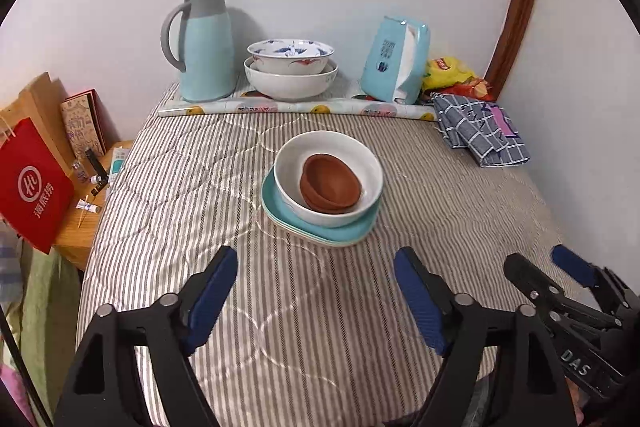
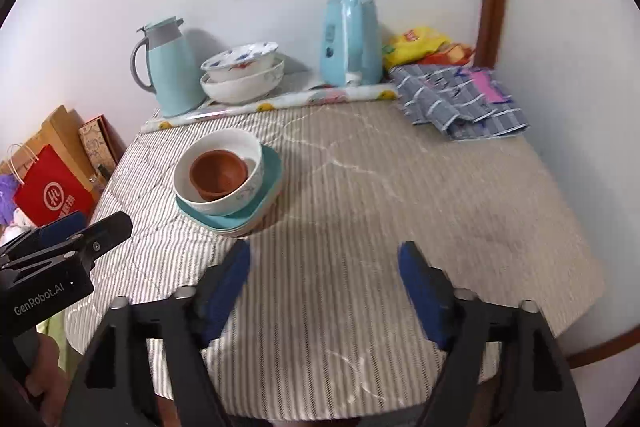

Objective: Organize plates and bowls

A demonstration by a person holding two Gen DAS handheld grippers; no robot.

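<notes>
Brown bowls (image 1: 330,183) in white bowl (image 1: 288,163); teal plates (image 1: 276,205); grey-striped cloth (image 1: 200,187).

You have one stack in front of the thermos (image 1: 204,47): teal plates (image 1: 320,227), white bowl (image 1: 332,179) on them, tilted brown bowls (image 1: 330,185) inside. Beside the thermos: patterned bowl (image 1: 290,57) nested in white bowl (image 1: 290,83).

Both wrist views look down and forward between spread jaws, well back from the stack (image 1: 326,187), which they share: dead ahead for the left, ahead-left (image 2: 228,183) for the right.
</notes>
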